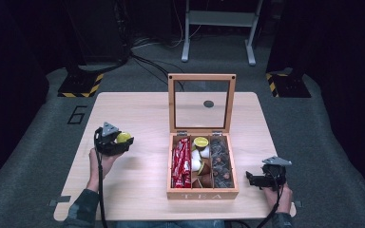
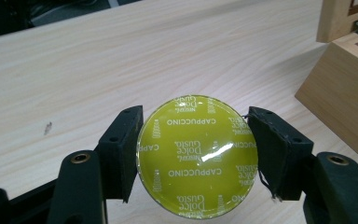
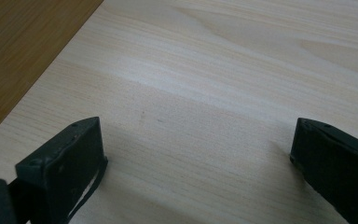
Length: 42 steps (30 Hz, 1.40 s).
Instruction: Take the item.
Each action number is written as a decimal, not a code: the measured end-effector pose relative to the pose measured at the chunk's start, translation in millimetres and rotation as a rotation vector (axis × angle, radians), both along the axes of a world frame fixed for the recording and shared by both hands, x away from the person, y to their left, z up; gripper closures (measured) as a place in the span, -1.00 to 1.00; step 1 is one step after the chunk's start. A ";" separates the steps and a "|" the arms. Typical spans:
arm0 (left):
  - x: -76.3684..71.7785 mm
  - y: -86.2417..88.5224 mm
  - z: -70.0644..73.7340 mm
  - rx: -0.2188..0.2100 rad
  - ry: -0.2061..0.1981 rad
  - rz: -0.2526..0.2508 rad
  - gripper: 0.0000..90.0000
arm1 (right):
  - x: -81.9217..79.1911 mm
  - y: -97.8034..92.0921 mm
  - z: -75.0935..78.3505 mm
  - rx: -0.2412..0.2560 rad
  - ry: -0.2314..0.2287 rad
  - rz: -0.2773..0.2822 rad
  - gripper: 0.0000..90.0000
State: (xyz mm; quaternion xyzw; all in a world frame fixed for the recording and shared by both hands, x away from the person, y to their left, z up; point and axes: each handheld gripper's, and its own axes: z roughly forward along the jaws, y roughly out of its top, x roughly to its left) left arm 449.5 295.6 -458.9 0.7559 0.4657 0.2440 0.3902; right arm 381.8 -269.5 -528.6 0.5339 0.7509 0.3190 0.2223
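Desk (image 1: 138, 102) of pale wood carries everything, and on its middle stands a wooden tea box (image 1: 202, 193) with "TEA" on its front wall and its glass-paned lid (image 1: 201, 103) raised upright at the back. Red sachets (image 1: 181, 163) fill the box's left compartment, mixed coffee capsules (image 1: 200, 159) the middle one, and dark capsules (image 1: 221, 164) the right one. Left of the box, well apart from it, the left tool (image 1: 119, 142) is held in a hand above the desk; in the left gripper view its two jaws press against opposite sides of a yellow-green capsule (image 2: 197, 156), whose foil top faces the camera and reads "CAPPUCCINO" and "Dolce Gusto". That capsule shows in the high view as a small yellow disc (image 1: 123, 137) at the tool's tip. Right of the box, near its front corner, the right tool (image 1: 253, 179) is held low over the desk with its jaws spread wide, bare wood between them.
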 end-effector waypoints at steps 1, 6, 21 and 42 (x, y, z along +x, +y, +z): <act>1.6 -0.1 -1.9 0.001 0.012 -0.001 -0.15 | 0.0 0.0 0.0 0.000 0.000 0.000 -0.96; 10.6 -2.5 -11.7 0.001 0.045 0.006 -0.15 | 0.0 0.0 0.0 0.000 0.000 0.000 -0.96; 32.1 -15.2 -37.5 0.042 0.128 0.003 -0.15 | 0.1 -0.1 0.0 0.000 -0.001 0.001 -0.95; 35.6 -19.4 -39.1 0.041 0.144 -0.025 -0.42 | -0.3 -0.3 0.2 0.002 0.001 0.006 -0.95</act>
